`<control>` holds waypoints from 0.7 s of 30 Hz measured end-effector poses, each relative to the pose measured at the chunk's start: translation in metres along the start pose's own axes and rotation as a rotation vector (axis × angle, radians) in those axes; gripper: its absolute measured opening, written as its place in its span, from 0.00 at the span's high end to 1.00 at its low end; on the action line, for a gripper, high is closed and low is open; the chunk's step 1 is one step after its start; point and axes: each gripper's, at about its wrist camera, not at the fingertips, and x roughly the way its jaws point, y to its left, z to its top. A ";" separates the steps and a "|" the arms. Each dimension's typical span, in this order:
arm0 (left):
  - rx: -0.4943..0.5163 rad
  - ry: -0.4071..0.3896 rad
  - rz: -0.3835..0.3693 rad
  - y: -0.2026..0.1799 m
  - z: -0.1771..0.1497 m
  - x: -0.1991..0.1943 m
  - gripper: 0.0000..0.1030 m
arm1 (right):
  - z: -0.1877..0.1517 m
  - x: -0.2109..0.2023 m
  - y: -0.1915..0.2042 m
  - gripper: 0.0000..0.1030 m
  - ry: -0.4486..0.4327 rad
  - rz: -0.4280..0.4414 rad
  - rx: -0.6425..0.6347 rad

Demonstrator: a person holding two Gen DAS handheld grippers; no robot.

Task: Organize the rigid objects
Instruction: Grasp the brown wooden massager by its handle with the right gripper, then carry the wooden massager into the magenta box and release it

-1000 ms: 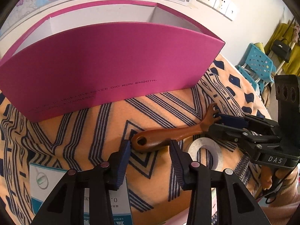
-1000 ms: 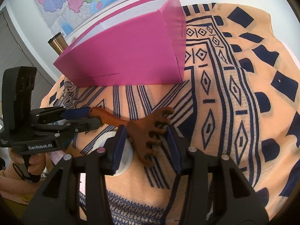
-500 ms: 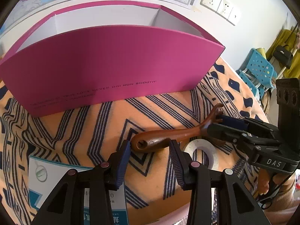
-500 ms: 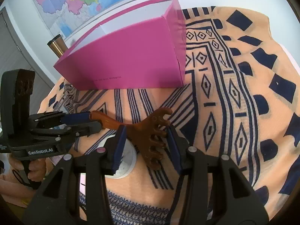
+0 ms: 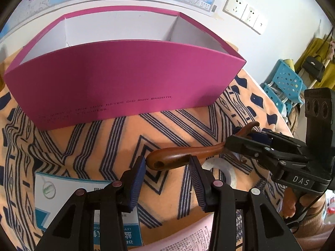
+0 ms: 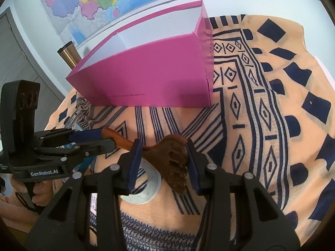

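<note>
Now right gripper [image 6: 162, 163] jaws just closing onto comb head of wooden scratcher [image 6: 173, 159]; left gripper [image 5: 167, 173] clamps its handle. Scratcher lifted off cloth [image 6: 240, 108], box [image 6: 150, 77] at 12 o'clock; ready for drop-in.

A wall map [image 6: 100, 2] is seen above the tabletop, with white wall sockets [image 5: 245, 12] beside it. A metal flask [image 6: 69, 55] is placed at the wall. Blue plastic stools [image 5: 286, 83] and a black handbag [image 5: 314, 68] are seen well apart.
</note>
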 end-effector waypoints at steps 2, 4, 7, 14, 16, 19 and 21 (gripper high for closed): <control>-0.005 -0.004 -0.002 0.000 0.000 -0.002 0.59 | 0.000 0.000 0.001 0.58 -0.002 -0.001 -0.002; -0.008 -0.014 -0.005 -0.002 0.000 -0.007 0.59 | 0.002 -0.003 0.001 0.59 -0.010 0.004 -0.001; -0.006 -0.035 -0.006 -0.003 0.002 -0.016 0.59 | 0.006 -0.010 0.004 0.59 -0.030 0.003 -0.014; -0.011 -0.113 -0.012 -0.003 0.019 -0.045 0.59 | 0.028 -0.029 0.020 0.61 -0.093 0.005 -0.077; -0.008 -0.136 -0.007 -0.003 0.024 -0.052 0.59 | 0.036 -0.033 0.023 0.61 -0.111 0.013 -0.091; 0.004 -0.169 0.007 -0.005 0.034 -0.062 0.59 | 0.048 -0.038 0.028 0.61 -0.134 0.024 -0.108; 0.010 -0.189 0.014 -0.005 0.040 -0.067 0.59 | 0.055 -0.041 0.031 0.61 -0.151 0.029 -0.116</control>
